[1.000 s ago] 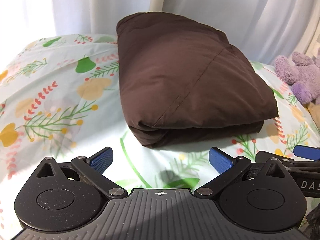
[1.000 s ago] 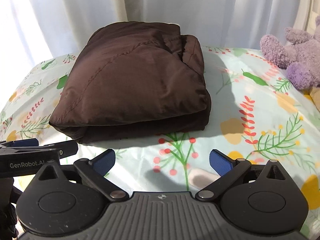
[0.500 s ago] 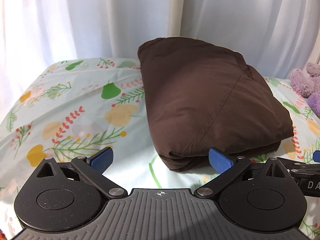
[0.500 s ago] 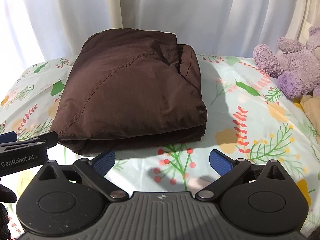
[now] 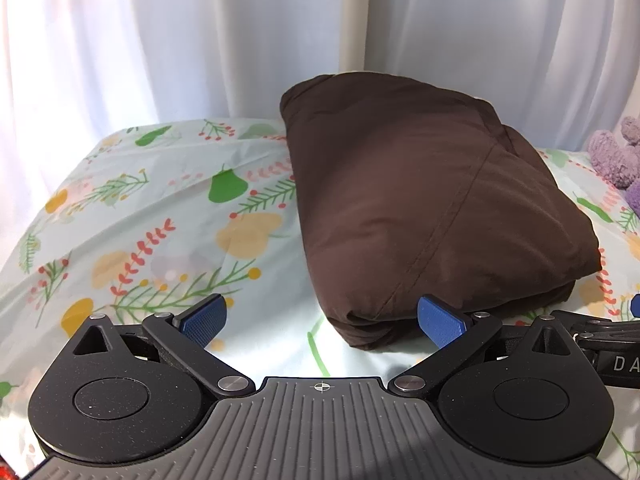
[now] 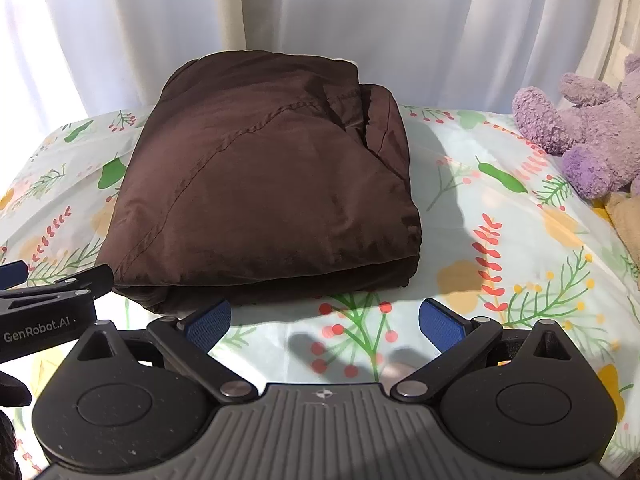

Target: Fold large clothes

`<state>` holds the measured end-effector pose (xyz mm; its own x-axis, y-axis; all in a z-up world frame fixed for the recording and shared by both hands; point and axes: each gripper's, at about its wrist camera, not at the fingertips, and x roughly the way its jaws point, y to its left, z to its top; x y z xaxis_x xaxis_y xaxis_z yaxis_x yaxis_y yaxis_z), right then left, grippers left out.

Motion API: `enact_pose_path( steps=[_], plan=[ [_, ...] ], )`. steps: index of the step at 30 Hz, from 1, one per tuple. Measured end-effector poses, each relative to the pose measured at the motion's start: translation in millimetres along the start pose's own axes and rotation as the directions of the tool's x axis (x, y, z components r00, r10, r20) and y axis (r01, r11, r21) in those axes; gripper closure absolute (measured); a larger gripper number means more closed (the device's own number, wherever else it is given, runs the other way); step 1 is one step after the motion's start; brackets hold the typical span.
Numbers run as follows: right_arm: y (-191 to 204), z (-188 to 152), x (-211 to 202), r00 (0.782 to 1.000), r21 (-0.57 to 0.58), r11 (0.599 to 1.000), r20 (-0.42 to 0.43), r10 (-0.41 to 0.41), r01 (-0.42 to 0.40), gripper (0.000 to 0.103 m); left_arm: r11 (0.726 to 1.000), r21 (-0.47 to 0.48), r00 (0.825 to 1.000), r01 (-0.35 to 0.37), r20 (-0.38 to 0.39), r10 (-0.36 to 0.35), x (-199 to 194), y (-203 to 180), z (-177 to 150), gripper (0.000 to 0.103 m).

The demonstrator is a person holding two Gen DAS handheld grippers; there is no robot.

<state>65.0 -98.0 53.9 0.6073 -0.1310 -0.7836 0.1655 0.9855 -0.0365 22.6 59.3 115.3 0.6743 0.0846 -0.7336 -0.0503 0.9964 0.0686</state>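
A dark brown garment (image 5: 424, 208) lies folded into a thick rectangular bundle on the floral bedsheet (image 5: 160, 216). In the left wrist view my left gripper (image 5: 322, 320) stands open just in front of the bundle's near left corner, holding nothing. The right wrist view shows the same brown garment (image 6: 264, 184) ahead and slightly left, with my right gripper (image 6: 324, 320) open and empty just short of its near edge. The left gripper's black body (image 6: 48, 312) shows at that view's left edge.
White curtains (image 5: 200, 40) hang behind the bed. A purple plush toy (image 6: 580, 128) sits on the sheet (image 6: 500, 240) at the right, with a tan plush (image 6: 624, 220) beside it. Bare sheet lies left of the bundle and between it and the toys.
Both cameras have pulled back and tilted up, so the folded garment sits lower and farther in view with more curtain showing. Both grippers stay open. The bundle itself has not moved.
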Motion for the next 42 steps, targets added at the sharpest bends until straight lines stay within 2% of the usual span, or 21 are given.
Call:
enact_pose_path(
  steps=[42],
  plan=[
    [-0.3, 3.7, -2.4, 1.000, -0.020, 1.000, 0.014, 0.021, -0.020, 0.002, 1.000, 0.000, 1.000, -0.004, 0.001, 0.004, 1.5, -2.3, 3.3, 0.000]
  ],
)
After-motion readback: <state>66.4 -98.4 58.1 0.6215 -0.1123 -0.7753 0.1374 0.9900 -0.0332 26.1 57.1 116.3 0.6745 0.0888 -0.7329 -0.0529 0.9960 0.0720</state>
